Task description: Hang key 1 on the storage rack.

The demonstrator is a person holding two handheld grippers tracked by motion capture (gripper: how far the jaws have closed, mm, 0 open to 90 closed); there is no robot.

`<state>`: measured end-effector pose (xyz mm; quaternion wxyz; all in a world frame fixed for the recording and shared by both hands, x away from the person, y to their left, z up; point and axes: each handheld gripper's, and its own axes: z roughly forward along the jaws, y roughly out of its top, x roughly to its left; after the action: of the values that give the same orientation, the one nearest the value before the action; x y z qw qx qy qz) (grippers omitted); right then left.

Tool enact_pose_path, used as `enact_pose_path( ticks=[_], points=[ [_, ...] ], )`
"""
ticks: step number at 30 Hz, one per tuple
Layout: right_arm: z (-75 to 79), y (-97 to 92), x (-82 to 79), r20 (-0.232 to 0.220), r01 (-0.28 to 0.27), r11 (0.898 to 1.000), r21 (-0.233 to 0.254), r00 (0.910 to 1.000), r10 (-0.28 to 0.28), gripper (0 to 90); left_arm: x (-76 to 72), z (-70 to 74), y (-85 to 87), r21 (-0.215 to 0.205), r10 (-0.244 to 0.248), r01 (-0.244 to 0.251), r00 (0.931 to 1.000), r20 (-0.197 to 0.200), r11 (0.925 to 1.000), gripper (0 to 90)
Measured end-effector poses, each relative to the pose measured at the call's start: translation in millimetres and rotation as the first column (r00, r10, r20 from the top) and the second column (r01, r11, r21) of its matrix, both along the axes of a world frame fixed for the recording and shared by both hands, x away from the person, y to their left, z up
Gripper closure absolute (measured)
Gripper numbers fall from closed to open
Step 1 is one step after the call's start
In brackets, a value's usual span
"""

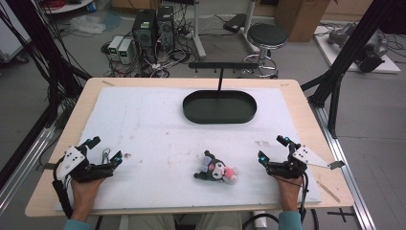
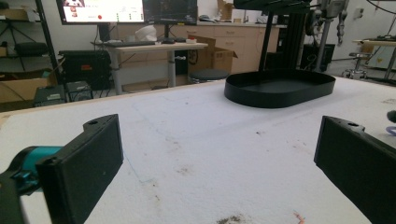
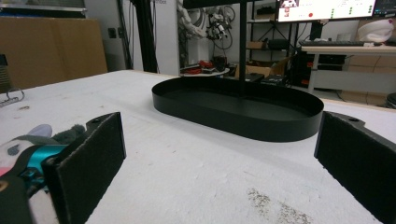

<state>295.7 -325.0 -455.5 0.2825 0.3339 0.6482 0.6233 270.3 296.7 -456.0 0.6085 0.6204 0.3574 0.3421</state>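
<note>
Plush toy (image 1: 216, 170) between left claw (image 1: 105, 152), right claw (image 1: 272, 149); both agape

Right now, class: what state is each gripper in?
Left gripper: open, holding nothing.
Right gripper: open, holding nothing.

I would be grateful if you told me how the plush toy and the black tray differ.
The plush toy is soft, black, white and pink; the tray is rigid and all black. The toy is small and lies on its side near the table's front edge, between the two tools; the tray is larger, oval, and sits flat at the far side with an upright post. Both rest on the white mat, untouched.
</note>
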Motion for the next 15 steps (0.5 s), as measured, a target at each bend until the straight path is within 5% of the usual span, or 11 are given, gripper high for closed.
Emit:
enact_pose_path(
  ticks=[15],
  points=[
    [0.1, 0.9, -0.4, 0.007, -0.005, 1.000, -0.010, 1.0000, 0.005, 1.3, 0.1, 0.0, -0.3, -0.002, 0.005, -0.005, 1.0000, -0.001, 1.0000, 1.7]
  ],
)
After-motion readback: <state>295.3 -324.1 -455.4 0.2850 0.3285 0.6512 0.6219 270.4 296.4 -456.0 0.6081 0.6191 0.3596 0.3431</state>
